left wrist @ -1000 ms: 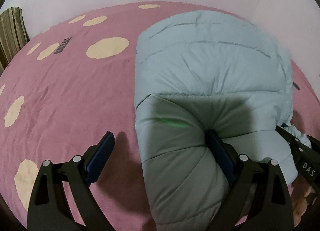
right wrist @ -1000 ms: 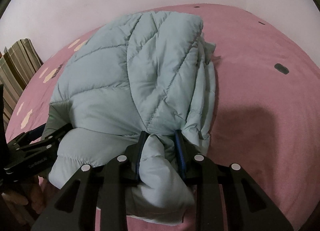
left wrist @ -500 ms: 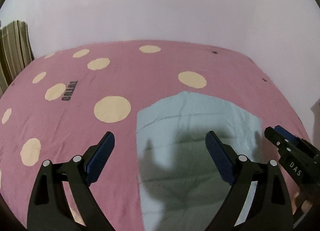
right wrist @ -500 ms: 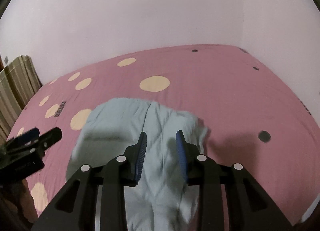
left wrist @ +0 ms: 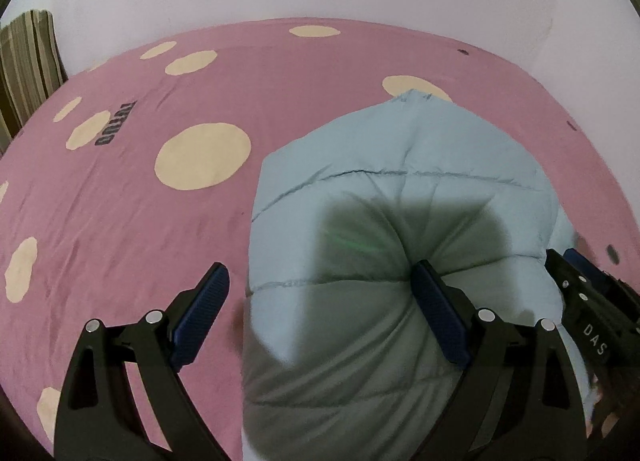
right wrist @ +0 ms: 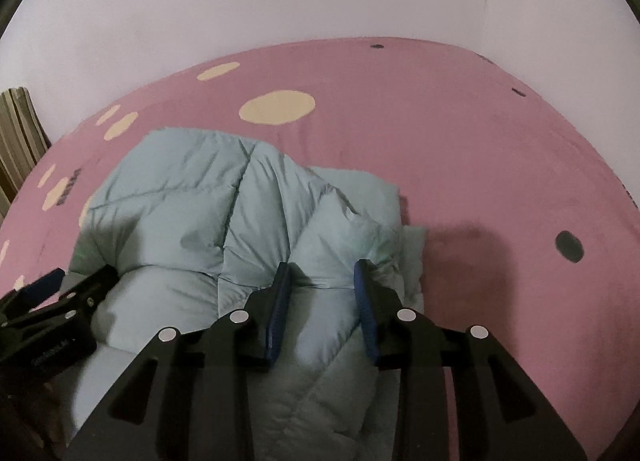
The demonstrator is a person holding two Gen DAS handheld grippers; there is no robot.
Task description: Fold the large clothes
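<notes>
Right gripper (right wrist: 322,301): jaws have just been opening, jacket (right wrist: 224,213) fabric between them but no longer bunched as a second ago. Left gripper (left wrist: 320,313): wide open, one pad dents the jacket. Jacket: folded, on the bed (left wrist: 120,189). You have likely finished this fold.

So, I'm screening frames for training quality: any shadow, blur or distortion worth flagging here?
Left wrist view: a hard dark shadow covers the near part of the puffer jacket, with a faint green streak in it; strong fisheye bending of the bedspread. Right wrist view: softer, slightly blurred; the bedspread shows a shadow patch beside the jacket.
</notes>
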